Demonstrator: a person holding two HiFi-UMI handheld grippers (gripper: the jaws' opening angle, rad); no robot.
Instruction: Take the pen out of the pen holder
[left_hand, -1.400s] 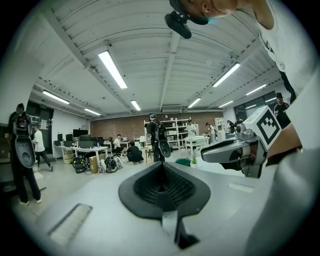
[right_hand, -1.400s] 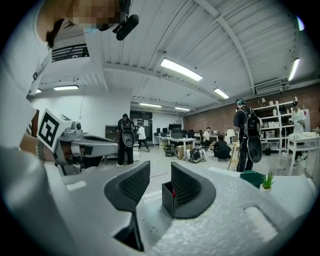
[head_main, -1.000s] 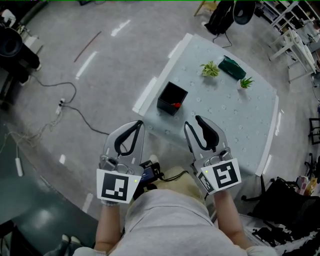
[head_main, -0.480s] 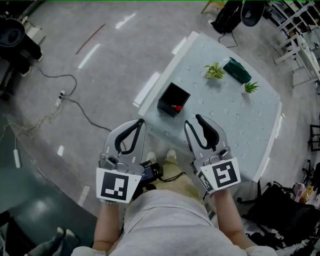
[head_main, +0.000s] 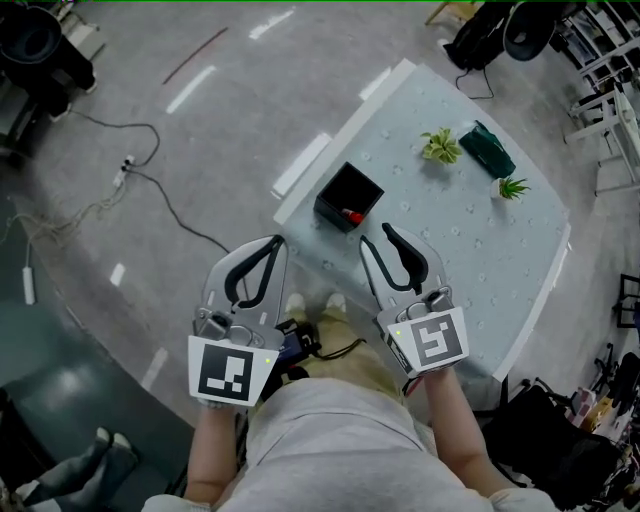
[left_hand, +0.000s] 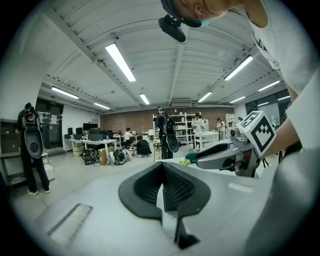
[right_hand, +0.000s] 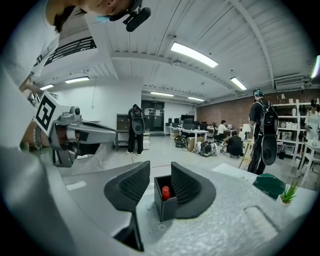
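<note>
Head view: square black pen holder (head_main: 346, 192), red-capped pen (head_main: 352, 215) inside, sits on the worktop (head_main: 470, 240) ahead of open right tongs (head_main: 377, 238); left tongs (head_main: 275, 245) closed.

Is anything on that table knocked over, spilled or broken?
Nothing stands out. The black pen holder sits upright on the table with the red pen inside it, and no spill or damage shows.

Apparent pen (head_main: 351, 215) in pen holder (head_main: 328, 211), on table (head_main: 470, 235), plants (head_main: 440, 146) behind
</note>
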